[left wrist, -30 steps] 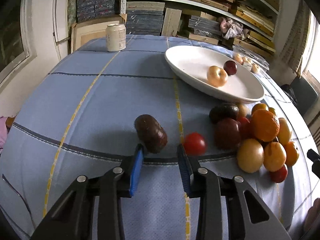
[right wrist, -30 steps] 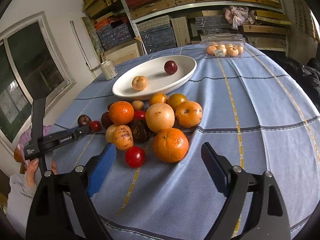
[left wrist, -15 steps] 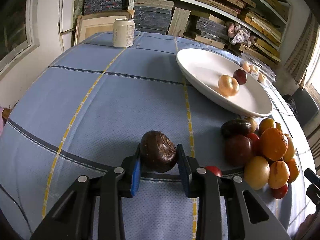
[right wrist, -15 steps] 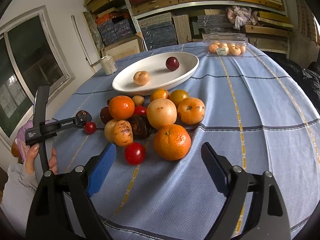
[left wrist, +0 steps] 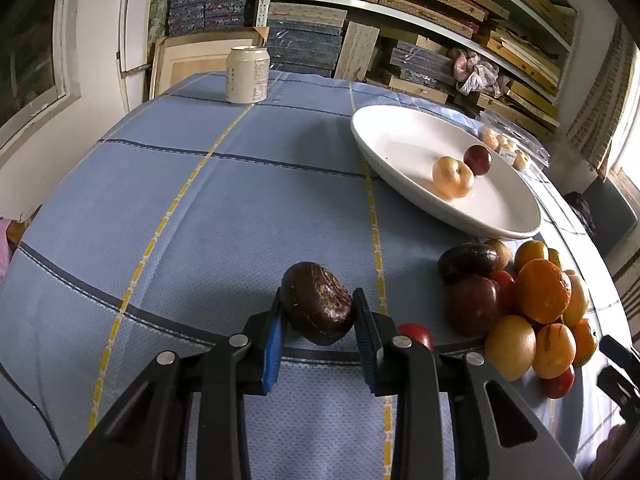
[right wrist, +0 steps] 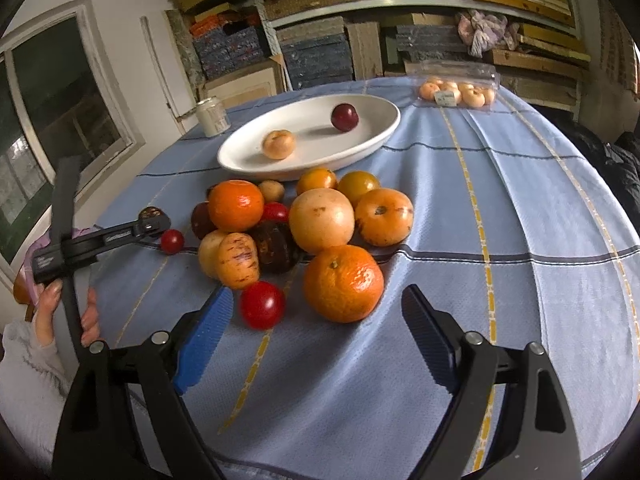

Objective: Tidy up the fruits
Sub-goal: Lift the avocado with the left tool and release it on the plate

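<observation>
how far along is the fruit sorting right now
Early. Done: a pale peach-coloured fruit and a dark red plum lie in the white oval dish. In hand: the left claw grips a dark brown wrinkled fruit. Left: the mixed fruit pile on the blue tablecloth; the right claw is open.

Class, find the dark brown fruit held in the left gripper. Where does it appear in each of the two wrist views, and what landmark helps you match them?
Left wrist view: the dark fruit sits low and central, clamped between the left gripper's blue pads.
Right wrist view: far left, mid-height, only its top peeks out behind the gripper's tip.
Shared landmark: the white plate holding two fruits.
</observation>
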A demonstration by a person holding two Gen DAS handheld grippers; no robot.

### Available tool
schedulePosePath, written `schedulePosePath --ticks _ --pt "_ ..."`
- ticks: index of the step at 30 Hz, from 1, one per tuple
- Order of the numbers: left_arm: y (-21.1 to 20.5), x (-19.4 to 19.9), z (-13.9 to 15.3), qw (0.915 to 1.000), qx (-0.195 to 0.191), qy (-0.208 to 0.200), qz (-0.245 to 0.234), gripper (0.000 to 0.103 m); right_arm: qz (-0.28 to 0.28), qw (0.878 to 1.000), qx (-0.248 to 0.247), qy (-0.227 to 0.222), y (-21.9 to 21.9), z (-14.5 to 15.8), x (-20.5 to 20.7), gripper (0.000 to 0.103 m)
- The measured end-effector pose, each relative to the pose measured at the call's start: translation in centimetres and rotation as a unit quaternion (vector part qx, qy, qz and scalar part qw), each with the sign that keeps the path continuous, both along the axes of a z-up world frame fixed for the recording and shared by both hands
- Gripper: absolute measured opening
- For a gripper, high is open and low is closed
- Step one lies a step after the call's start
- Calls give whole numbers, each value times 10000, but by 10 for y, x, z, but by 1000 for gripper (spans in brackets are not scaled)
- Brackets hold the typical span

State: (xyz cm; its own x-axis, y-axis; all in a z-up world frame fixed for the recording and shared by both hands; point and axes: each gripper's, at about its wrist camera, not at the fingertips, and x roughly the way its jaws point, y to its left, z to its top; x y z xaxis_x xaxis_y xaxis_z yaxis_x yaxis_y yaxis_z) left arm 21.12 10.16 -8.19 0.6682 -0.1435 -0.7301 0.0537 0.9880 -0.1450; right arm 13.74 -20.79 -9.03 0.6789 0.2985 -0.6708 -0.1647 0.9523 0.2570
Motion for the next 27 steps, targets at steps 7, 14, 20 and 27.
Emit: schedulePosePath --ticks 7,14,20,27 --pt "-1 -1 1 10000 -32 -25 -55 32 -77 9984 150 534 -7 -20 26 49" --pt "-6 -7 5 9997 -51 -179 -167 32 -65 9990 -25 444 -3 -19 26 47" --pt "-7 -21 24 9976 -126 -661 -184 32 -95 9996 143 230 -9 -10 17 47" --pt "-28 9 58 9963 -128 -777 -339 32 -110 9991 333 -237 -17 48 48 47"
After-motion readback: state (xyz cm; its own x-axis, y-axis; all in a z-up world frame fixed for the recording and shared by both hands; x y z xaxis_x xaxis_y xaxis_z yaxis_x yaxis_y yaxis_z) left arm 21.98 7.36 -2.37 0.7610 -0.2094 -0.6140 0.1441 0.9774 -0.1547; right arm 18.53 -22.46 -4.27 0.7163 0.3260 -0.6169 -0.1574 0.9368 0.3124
